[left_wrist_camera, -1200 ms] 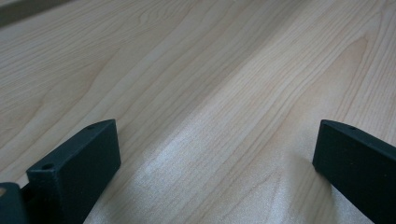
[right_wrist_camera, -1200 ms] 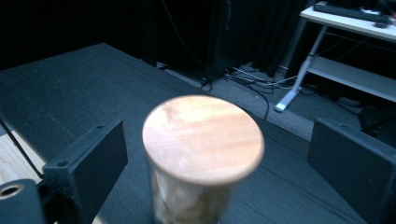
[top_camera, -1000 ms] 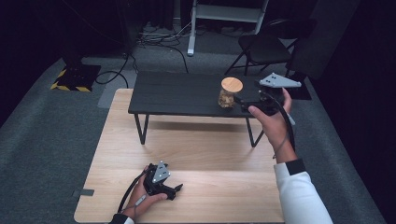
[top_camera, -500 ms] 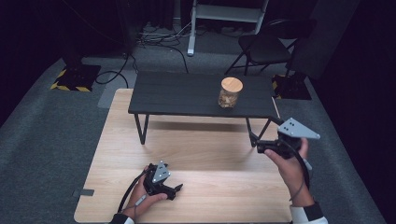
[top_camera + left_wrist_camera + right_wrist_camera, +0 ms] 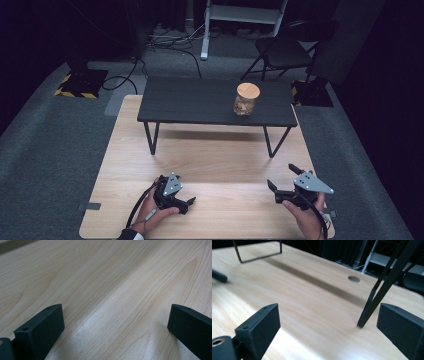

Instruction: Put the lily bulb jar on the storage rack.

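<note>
Near the front edge of the pale wooden bench (image 5: 215,160), the left gripper (image 5: 184,204) and the right gripper (image 5: 281,181) are sitting well apart, jaws spread and holding nothing, with bare wood lying between them. Farther back, a small black table (image 5: 200,102) is standing on the bench, carrying a glass jar (image 5: 245,100) with a wooden lid near its right end; brownish contents are showing inside.

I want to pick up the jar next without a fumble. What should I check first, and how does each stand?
1. Jar upright on the dark shelf: ok.
2. Lid seated on the jar: ok.
3. Right gripper open and empty: ok.
4. Left gripper open and empty, low over the wooden table: ok.
5. Space around the jar free of other things: ok.
6. Lid tight enough to lift by: cannot tell.
</note>
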A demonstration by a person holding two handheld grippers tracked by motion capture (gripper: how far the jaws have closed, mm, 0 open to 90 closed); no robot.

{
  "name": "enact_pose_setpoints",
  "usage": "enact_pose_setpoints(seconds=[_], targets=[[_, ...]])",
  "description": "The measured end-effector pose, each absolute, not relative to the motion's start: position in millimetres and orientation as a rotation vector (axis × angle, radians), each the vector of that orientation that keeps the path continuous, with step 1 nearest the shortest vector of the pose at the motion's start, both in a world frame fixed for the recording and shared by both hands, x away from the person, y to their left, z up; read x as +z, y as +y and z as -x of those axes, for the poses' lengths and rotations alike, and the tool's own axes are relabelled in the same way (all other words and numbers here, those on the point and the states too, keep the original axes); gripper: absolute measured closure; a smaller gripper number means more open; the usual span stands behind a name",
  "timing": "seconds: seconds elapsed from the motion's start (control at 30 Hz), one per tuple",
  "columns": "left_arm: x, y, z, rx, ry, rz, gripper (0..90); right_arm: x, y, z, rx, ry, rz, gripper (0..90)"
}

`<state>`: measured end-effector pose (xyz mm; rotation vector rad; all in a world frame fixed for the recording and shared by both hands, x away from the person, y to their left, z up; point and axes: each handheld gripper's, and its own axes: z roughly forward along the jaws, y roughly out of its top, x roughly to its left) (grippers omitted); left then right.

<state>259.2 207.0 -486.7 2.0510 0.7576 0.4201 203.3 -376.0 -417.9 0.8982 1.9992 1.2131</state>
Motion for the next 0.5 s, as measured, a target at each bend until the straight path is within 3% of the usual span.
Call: enact_pose_setpoints(seconds=[0.5], targets=[[-487, 207, -259, 0.42, 0.758, -2.05, 0.7, -466, -378, -193, 1.088, 2.102, -0.998, 4.4]])
